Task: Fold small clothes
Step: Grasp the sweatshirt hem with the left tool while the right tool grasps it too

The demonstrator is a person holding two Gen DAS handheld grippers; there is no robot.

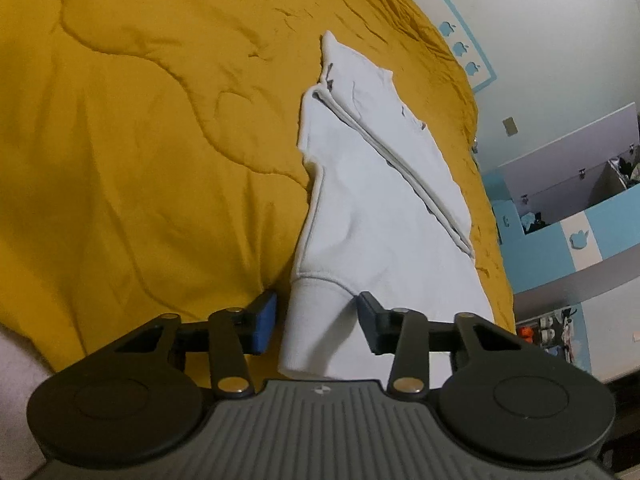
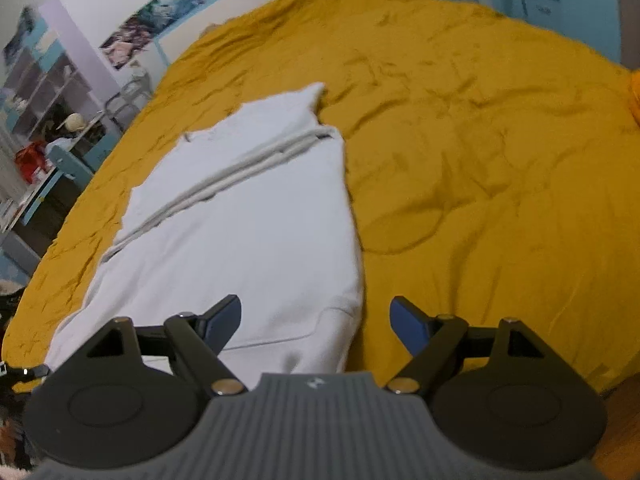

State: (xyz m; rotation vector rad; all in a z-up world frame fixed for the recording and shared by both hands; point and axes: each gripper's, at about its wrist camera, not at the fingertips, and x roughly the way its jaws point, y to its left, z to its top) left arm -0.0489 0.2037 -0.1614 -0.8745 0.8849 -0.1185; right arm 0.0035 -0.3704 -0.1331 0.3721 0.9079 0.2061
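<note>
Left gripper, bottom centre of the left wrist view: jaws parted, ribbed cuff of the white garment lying between them; the blue pad stands just clear of the cloth, and contact on the opposite side cannot be confirmed. Right gripper, bottom centre of the right wrist view: jaws spread wide, released, straddling the near right corner of the white garment without pressing it. The garment lies partly folded on the mustard quilt, a sleeve laid diagonally across it, stretching toward mid-frame in both views. Beyond, upper left of the right view: shelving and wall posters.
</note>
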